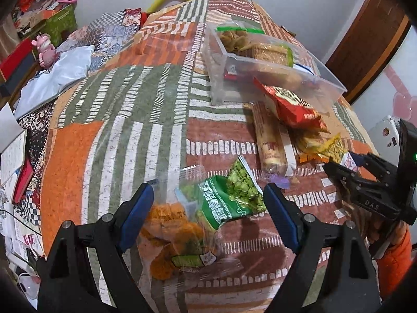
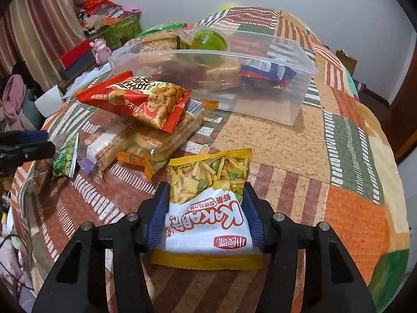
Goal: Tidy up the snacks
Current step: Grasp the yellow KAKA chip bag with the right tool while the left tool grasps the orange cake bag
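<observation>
A: Where are the snacks sitting?

B: On a patchwork cloth of orange, green and brown blocks (image 2: 286, 140); whether a bed or a desk lies under it I cannot tell. A clear plastic storage box (image 2: 294, 83) stands at the far side with several packets already in it. Just in front of it is a loose pile, topped by a red crinkly snack bag (image 2: 135, 99) lying on clear-wrapped biscuit packs (image 2: 159, 140).

A: And the right tongs?

B: The right tongs (image 2: 206, 203) have their blue pads pressed against both sides of a yellow-and-white packet of mixed crisps (image 2: 208, 208), which lies flat on the cloth close to the camera.

A: The left?

B: The left tongs (image 1: 208, 203) stand wide apart, gripping nothing. Between the fingers lie a green foil packet of peas (image 1: 229, 198) and a clear bag of orange fried pieces (image 1: 166, 234), both resting on the cloth, the green one overlapping the clear one.
</observation>
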`<state>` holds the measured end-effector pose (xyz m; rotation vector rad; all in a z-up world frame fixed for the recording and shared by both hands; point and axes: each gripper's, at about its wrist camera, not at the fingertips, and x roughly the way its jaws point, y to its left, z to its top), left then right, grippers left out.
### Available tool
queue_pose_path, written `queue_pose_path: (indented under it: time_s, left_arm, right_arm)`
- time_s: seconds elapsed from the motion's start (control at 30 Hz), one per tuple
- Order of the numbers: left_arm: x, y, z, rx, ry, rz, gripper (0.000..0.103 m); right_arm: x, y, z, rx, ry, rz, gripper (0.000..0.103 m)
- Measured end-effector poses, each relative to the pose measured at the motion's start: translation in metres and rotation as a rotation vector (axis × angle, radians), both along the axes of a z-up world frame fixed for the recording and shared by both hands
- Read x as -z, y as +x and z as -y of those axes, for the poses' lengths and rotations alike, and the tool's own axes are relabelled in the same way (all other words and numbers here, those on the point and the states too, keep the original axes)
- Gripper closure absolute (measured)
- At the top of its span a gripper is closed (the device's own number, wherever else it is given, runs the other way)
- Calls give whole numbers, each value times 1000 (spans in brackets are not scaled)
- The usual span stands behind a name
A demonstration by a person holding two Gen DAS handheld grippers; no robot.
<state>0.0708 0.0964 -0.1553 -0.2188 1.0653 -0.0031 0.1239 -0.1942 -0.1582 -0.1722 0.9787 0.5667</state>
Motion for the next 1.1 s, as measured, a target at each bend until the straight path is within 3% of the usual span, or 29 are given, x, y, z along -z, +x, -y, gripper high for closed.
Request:
queue_pose_path:
  time_s: [0.17,0.33,0.47,0.6,0.77,0.9,1.1]
  left_arm:
    - [-11,-3,-20,-60,9,12,17]
    - [-24,-8,-35,-66,69,18,17]
    - [-29,-13,-51,-78,61,2,17]
    - [-15,-23,-47,-54,79,-42,17]
    - [9,-31,-26,-8,20,-87,17]
    - [22,-26,-10,19,15,-111,17]
    - [37,-15,-10,-29,2,-108,17]
  right_arm:
    - [-5,-6,2,-4,16,-3,54]
    - [-15,-12,4,2,39,10,54]
    - [-25,-17,3,-1,60,25,54]
    - [-31,-23,2,-10,79,38,54]
    - [-34,-26,-4,-23,84,41,54]
    - [-36,-30,-6,-31,82,52,54]
    - [-41,-33,-3,-29,88,69,54]
